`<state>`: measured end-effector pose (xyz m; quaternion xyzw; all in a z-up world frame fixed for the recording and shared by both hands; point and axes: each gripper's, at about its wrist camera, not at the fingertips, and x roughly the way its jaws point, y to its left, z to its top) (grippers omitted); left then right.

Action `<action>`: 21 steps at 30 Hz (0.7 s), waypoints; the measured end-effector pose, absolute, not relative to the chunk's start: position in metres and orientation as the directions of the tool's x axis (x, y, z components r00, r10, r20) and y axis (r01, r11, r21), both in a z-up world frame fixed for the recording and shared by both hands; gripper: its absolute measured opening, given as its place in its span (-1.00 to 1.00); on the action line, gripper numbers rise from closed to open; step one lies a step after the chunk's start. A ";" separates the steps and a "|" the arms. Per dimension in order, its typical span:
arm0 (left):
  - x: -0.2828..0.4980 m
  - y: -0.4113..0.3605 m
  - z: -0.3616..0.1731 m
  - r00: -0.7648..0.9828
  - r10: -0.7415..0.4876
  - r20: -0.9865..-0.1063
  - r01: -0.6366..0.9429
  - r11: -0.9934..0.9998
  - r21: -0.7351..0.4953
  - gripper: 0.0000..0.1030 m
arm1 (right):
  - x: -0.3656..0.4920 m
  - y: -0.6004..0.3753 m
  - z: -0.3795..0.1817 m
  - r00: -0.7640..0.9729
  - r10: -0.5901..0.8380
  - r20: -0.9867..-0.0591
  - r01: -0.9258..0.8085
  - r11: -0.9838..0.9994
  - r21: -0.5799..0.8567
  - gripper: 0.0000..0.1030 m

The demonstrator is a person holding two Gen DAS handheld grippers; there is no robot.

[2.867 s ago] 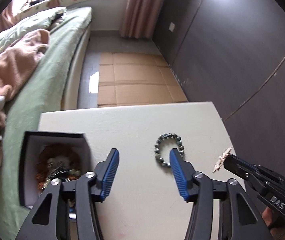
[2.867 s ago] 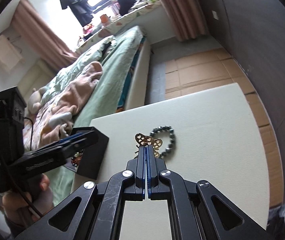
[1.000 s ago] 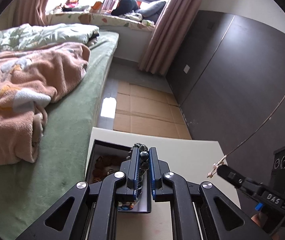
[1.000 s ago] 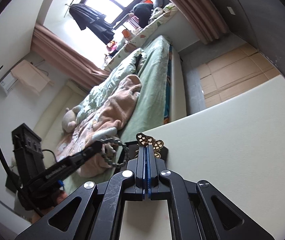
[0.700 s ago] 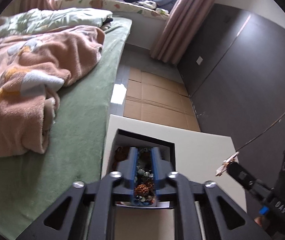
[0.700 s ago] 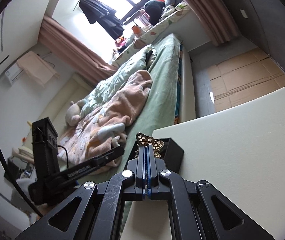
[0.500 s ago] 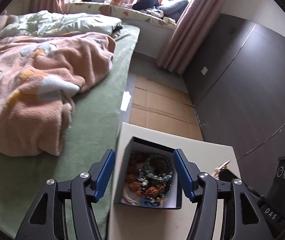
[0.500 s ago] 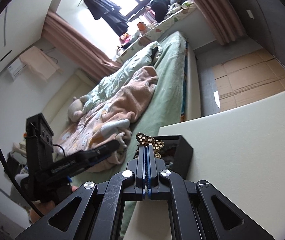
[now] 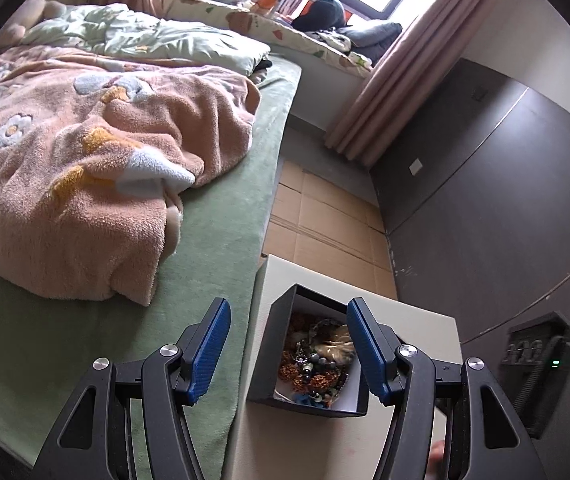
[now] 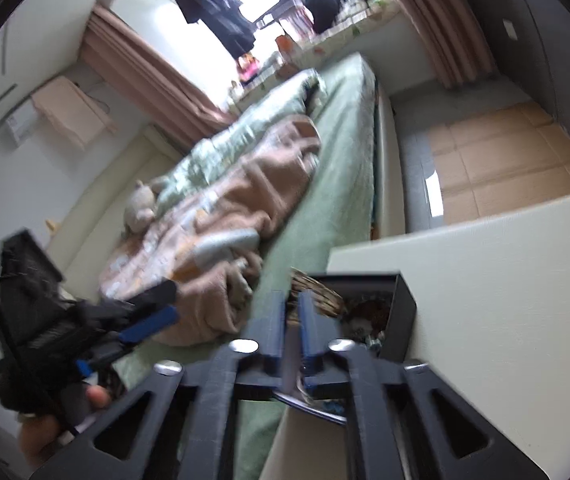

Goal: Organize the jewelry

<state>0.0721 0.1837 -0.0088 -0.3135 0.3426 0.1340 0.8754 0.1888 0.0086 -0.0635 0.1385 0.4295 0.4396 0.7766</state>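
A black jewelry box (image 9: 265, 376) with a white lining sits at the near left corner of the white table (image 9: 417, 320), full of beaded bracelets (image 9: 317, 364). My left gripper (image 9: 287, 350) is wide open and empty above the box. In the blurred right wrist view, my right gripper (image 10: 293, 312) is slightly open over the box (image 10: 403, 312), and the gold butterfly piece (image 10: 317, 292) lies just beyond its tips in the box. The left gripper also shows in the right wrist view (image 10: 141, 320), held in a hand at the left.
A bed with a green sheet (image 9: 221, 240) and a pink fleece blanket (image 9: 77, 184) runs along the table's left side. Cardboard (image 9: 325, 224) covers the floor beyond the table. A dark wall (image 9: 505, 200) stands at the right.
My left gripper opened and dropped the dark bead bracelet into the box, then lifted. My right gripper moved over the box and its jaws parted, letting the butterfly piece go.
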 end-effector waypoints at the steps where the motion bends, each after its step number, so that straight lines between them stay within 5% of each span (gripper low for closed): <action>1: 0.072 0.183 -0.008 0.730 0.017 -0.683 -0.446 0.769 -0.457 0.20 | 0.190 0.009 -0.068 0.244 0.792 -0.559 -0.550 0.588 0.593 -0.29; 10: 0.065 0.171 -0.002 0.734 0.024 -0.678 -0.428 0.792 -0.436 0.20 | 0.177 -0.011 -0.062 0.273 0.753 -0.598 -0.536 0.636 0.555 -0.21; 12: 0.064 0.166 0.000 0.734 0.036 -0.678 -0.429 0.799 -0.421 0.35 | 0.173 -0.019 -0.057 0.282 0.744 -0.606 -0.538 0.645 0.542 -0.18; 15: 0.060 0.155 0.004 0.738 0.063 -0.672 -0.420 0.822 -0.385 0.60 | 0.166 -0.032 -0.047 0.311 0.718 -0.623 -0.535 0.674 0.510 0.15; 21: 0.056 0.129 0.007 0.742 0.068 -0.667 -0.373 0.869 -0.326 0.77 | 0.153 -0.069 -0.036 0.350 0.678 -0.647 -0.504 0.718 0.480 0.20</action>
